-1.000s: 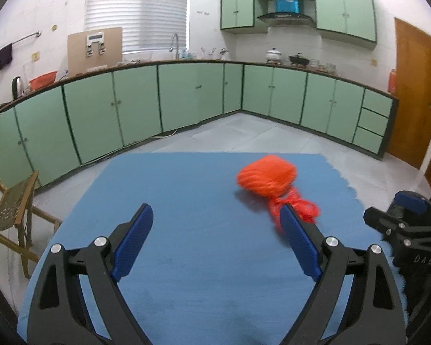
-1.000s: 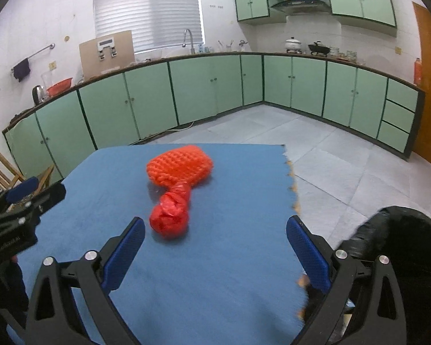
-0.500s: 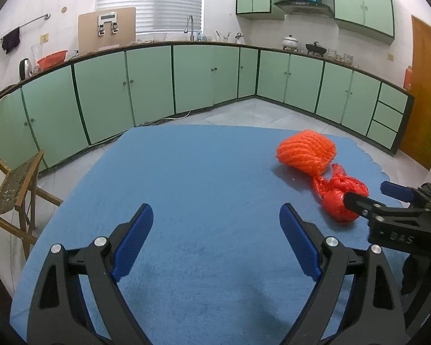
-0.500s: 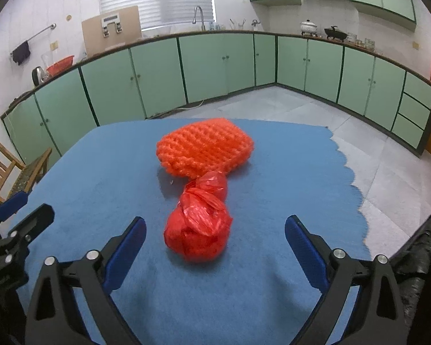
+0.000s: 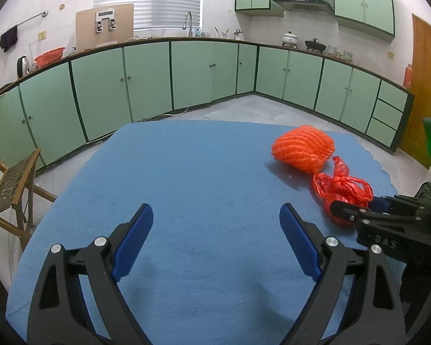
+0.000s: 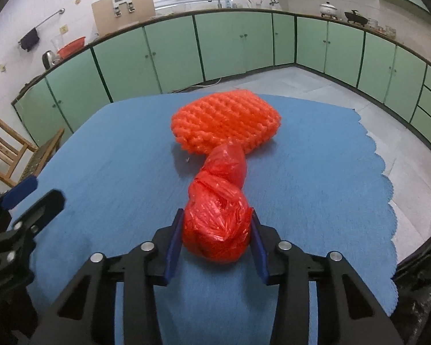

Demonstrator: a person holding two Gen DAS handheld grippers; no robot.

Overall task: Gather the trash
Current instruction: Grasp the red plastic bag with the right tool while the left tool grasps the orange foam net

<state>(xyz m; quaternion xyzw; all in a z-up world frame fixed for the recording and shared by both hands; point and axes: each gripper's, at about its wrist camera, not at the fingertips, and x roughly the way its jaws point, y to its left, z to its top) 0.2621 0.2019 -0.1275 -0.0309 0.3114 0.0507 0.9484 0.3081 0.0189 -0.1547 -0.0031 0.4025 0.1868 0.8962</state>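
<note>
red plastic bag [image 6: 217,224] on the blue tabletop [image 6: 316,172], touching the orange foam net [image 6: 225,120], is pinched by the right gripper [image 6: 215,247]; thin crumpled film may slip, or drag the net; left gripper [image 5: 215,244] is wide open, empty.

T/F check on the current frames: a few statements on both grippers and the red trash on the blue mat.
1. The right gripper is shut on the red plastic bag. True.
2. The left gripper holds the orange foam net. False: it is open, nothing between its fingers.
3. The bag touches the net. True.
4. The trash lies on bare floor tiles. False: it lies on the blue mat.
</note>
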